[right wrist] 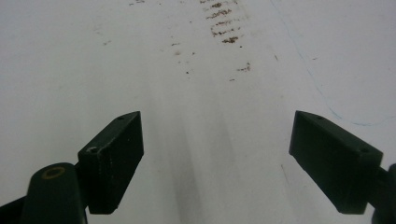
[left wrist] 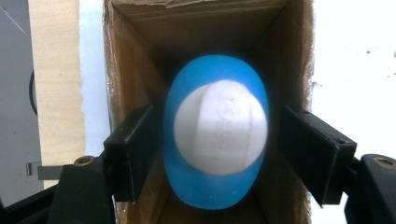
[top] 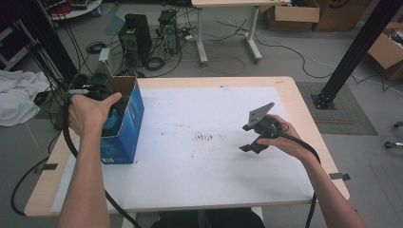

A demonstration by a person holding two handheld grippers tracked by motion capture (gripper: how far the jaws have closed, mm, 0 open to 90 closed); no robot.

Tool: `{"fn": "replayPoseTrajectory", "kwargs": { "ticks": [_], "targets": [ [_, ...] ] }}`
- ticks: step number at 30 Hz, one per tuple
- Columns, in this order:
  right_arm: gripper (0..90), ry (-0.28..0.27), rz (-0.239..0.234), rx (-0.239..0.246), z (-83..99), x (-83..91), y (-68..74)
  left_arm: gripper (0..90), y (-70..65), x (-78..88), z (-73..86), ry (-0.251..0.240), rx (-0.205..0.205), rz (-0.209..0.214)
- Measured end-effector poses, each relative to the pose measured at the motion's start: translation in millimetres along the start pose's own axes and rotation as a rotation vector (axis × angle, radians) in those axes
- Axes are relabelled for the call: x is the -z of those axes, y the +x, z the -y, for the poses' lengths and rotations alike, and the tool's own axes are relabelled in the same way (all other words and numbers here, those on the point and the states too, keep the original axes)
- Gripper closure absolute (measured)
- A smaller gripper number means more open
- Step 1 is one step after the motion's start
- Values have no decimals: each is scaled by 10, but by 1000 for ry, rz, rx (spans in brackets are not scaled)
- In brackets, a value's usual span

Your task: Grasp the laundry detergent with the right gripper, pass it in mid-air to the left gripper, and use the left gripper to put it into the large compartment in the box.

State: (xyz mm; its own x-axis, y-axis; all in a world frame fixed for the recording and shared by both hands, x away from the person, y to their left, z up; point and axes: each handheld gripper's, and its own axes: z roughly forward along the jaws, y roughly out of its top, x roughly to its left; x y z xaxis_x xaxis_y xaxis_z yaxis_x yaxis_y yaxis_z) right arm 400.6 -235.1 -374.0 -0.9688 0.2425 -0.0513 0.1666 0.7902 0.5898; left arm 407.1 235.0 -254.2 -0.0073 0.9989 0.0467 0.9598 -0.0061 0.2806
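Observation:
A tall blue cardboard box [top: 127, 128] stands open-topped at the table's left edge. Inside it is a blue bottle [left wrist: 210, 191] with a white cap [left wrist: 219, 126], seen end-on between the brown inner walls [left wrist: 135, 70]. My left gripper [left wrist: 217, 128] points down into the box with its jaws on either side of the bottle; a gap shows beside the right pad [left wrist: 303, 144], so it stands open. In the high view a hand covers most of that gripper [top: 97, 85]. My right gripper [top: 248, 137] hovers over the white sheet [top: 204, 166] at the right, open and holding nothing [right wrist: 217, 154].
Brown smudges [top: 204, 137] mark the middle of the sheet. Beyond the table, computer towers [top: 135, 38] and cables lie on the floor. A black post [top: 351, 52] rises at the right, and a white cloth [top: 16, 95] lies off the left edge.

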Motion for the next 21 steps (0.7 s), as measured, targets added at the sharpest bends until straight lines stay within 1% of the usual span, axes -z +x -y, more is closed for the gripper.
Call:
{"fn": "replayPoseTrajectory", "kwargs": {
  "ticks": [6,11,17,21],
  "targets": [
    [175,0,2,-1,3,-3,4,282,-10,41,-10,-7,-1,-10],
    [174,0,0,1,-2,-2,7,261,-26,90,-19,-18,-5,-10],
    [174,4,2,5,-20,0,14,236,-47,208,-45,-44,-7,-9],
    [174,8,3,8,-30,2,16,230,-75,310,-66,-57,-21,-9]
  ]
}}
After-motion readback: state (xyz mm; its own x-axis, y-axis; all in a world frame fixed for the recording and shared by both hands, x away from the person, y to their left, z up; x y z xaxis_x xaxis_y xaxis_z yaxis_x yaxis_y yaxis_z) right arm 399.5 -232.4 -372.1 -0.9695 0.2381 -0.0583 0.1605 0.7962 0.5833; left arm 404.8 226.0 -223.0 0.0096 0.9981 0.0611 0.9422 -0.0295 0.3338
